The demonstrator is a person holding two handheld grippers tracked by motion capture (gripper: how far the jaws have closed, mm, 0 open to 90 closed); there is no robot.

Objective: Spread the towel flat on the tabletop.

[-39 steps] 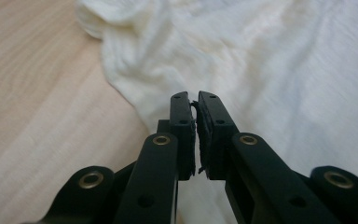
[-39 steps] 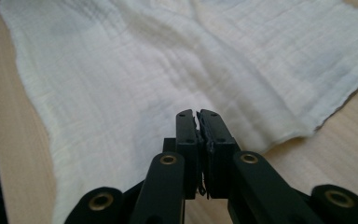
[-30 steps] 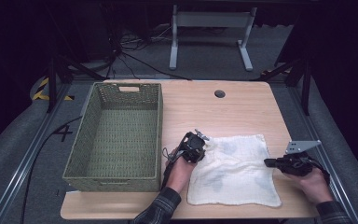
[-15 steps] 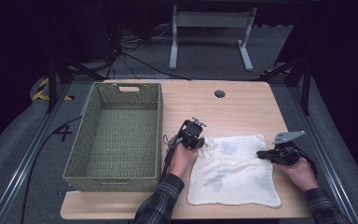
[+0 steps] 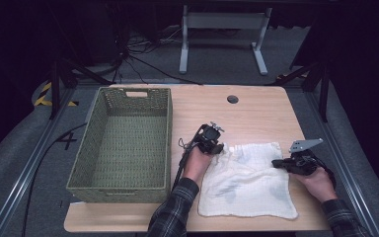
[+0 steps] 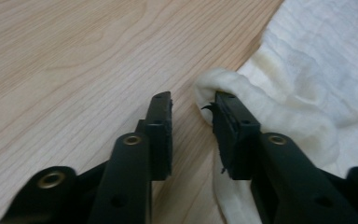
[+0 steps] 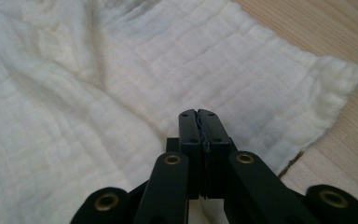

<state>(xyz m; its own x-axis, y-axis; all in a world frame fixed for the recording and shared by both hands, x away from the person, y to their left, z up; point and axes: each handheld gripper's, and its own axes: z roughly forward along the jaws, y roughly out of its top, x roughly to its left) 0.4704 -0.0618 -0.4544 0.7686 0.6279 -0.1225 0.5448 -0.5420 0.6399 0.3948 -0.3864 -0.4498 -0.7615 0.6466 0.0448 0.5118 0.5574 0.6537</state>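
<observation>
Cloth (image 5: 249, 180) flat on worktop (image 5: 256, 116), right of basket (image 5: 123, 143). Left gripper (image 6: 193, 123) jaws spread at cloth's far-left corner, ungrasped. Right gripper (image 7: 199, 122) jaws pressed together above cloth's right edge. Step: corner grasping; next, left closes on corner, right opens first.

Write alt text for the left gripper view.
The left gripper, jaws open, sits at a bunched corner of a cream cloth; one jaw touches the corner, the other is over the bare wooden table.
</observation>
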